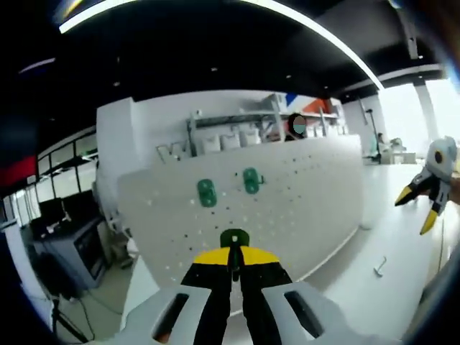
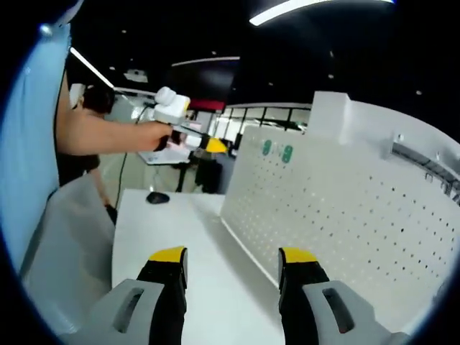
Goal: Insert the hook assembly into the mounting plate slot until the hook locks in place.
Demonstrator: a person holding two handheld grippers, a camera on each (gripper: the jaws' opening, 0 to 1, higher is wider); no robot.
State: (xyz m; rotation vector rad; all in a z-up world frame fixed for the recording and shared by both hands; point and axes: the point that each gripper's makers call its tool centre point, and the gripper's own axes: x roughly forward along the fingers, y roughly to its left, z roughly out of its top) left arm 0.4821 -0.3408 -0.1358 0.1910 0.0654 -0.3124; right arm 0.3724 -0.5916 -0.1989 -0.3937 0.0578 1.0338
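Observation:
A white pegboard mounting plate (image 1: 302,194) stands upright on the table, with two green hooks (image 1: 206,192) (image 1: 251,180) mounted high on it. My left gripper (image 1: 234,253) is shut on a third green hook assembly (image 1: 234,238), held just in front of the plate's lower holes. My right gripper (image 1: 417,208) hangs open off to the right, away from the plate. In the right gripper view my right gripper (image 2: 232,260) is open with nothing between its jaws, the plate (image 2: 345,201) runs along the right, and the left gripper (image 2: 208,145) reaches toward its far end.
A small metal hook (image 1: 379,266) lies on the white table (image 1: 402,287) in front of the plate. A dark mouse-like object (image 2: 157,198) sits at the table's far end. A person's arm (image 2: 108,133) holds the left gripper. Shelving and desks stand behind.

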